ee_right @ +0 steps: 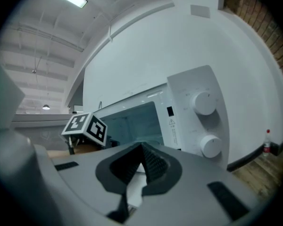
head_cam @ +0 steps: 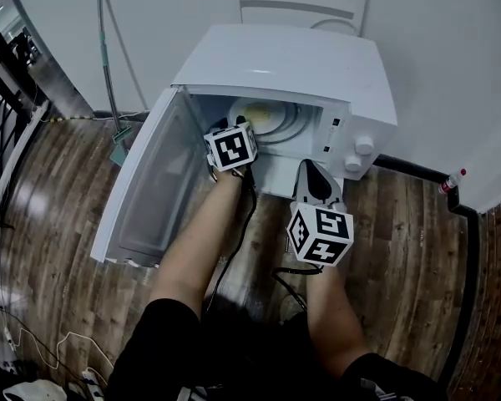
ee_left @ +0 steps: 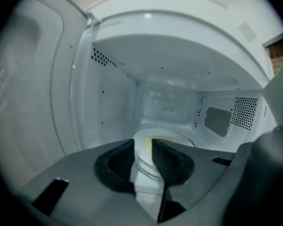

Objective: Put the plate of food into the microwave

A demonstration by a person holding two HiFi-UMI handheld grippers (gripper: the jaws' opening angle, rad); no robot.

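A white microwave (head_cam: 317, 65) stands on the wooden floor with its door (head_cam: 146, 182) swung wide to the left. Inside it, on the turntable, lies the white plate (head_cam: 267, 117) of yellowish food. My left gripper (head_cam: 232, 130) reaches into the oven's mouth. In the left gripper view its jaws (ee_left: 142, 155) stand apart, and the plate (ee_left: 145, 147) shows in the gap between them, with the pads not pressing on it. My right gripper (head_cam: 317, 180) hovers outside, just before the control panel, with its tips (ee_right: 142, 146) together and nothing held.
Two knobs (head_cam: 363, 144) sit on the panel at the right of the opening. A green-handled mop (head_cam: 108, 65) leans on the wall to the left. A red-capped bottle (head_cam: 452, 180) stands at the right by the wall. Cables (head_cam: 33, 349) lie at lower left.
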